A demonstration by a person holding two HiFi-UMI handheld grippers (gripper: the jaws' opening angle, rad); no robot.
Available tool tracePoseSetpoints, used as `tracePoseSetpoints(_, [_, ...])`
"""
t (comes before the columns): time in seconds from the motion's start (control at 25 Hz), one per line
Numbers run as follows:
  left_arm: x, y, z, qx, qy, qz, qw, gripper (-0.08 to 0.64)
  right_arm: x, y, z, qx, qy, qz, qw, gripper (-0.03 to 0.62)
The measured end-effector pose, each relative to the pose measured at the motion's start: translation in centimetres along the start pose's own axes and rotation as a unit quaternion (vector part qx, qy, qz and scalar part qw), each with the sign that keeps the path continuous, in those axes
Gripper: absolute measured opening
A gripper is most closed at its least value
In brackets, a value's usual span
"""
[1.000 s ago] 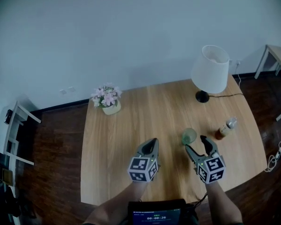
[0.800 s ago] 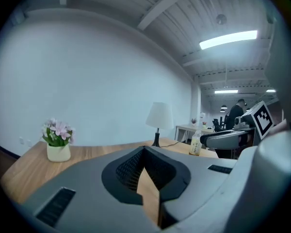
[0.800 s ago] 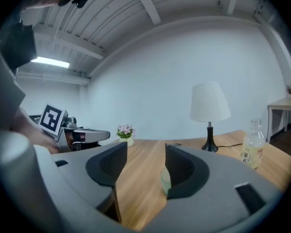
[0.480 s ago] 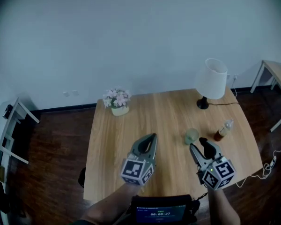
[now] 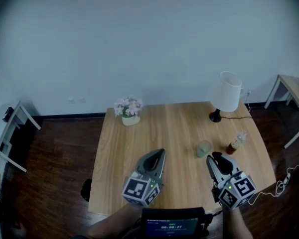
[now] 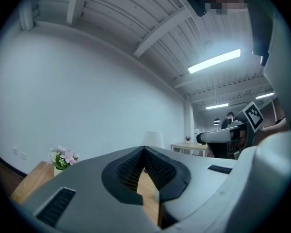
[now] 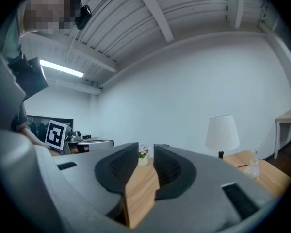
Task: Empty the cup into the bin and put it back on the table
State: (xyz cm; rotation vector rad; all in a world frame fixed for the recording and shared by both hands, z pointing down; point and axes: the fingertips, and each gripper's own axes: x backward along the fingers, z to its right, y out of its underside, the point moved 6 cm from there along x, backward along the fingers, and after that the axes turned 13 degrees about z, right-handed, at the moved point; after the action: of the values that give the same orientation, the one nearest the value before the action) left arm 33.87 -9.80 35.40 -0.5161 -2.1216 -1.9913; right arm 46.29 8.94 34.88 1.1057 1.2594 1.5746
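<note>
Cup stands upright on the table, just ahead of my right gripper, whose jaws are closing on nothing, with only a narrow gap between them. I should spread them wide, then grip the cup level. My left gripper is closed and empty. I can't read the cup's contents, and the dark shape on the floor may be the bin.

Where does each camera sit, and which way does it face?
Head view: on the person's head, facing steeply down at table and cup; left gripper and right gripper show.
Left gripper view: on the left gripper, along its shut jaws toward the wall; right gripper shows.
Right gripper view: on the right gripper, along its closing jaws, nothing between; left gripper shows.
Shared: both gripper views see flowers and lamp.
</note>
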Motion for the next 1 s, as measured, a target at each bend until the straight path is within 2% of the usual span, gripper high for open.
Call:
tracePoseSetpoints(0.08, [0.2, -0.2, 0.2, -0.009, 0.012, 0.001, 0.9999, -0.009, 0.3, -0.3, 0.1, -0.003, 0.01, -0.002, 1.0, 0.018])
tracePoseSetpoints(0.12, [0.2, -0.2, 0.3, -0.008, 0.018, 0.004, 0.9998, -0.008, 0.5, -0.4, 0.1, -0.008, 0.013, -0.003, 1.0, 0.006])
tracePoseSetpoints(0.24, [0.5, -1.1, 0.3, -0.007, 0.03, 0.026, 0.9992, -0.009, 1.0, -1.0, -0.2, -0.006, 0.021, -0.002, 1.0, 0.002])
tracePoseSetpoints(0.4, [0.7, -2.5, 0.3, -0.031, 0.038, 0.049, 0.9976, -0.009, 1.4, -1.6, -0.3, 0.021, 0.03, -0.004, 0.999, 0.0])
tracePoseSetpoints(0.68, [0.2, -3.2, 0.6, -0.016, 0.033, 0.043, 0.9984, -0.009, 1.6, -1.9, 0.2, 0.017, 0.034, -0.001, 0.999, 0.0])
tracePoseSetpoints(1.0, [0.0, -3.7, 0.0, -0.024, 0.043, 0.036, 0.9981, -0.009, 1.0, -2.0, 0.1, 0.019, 0.029, -0.001, 0.999, 0.001])
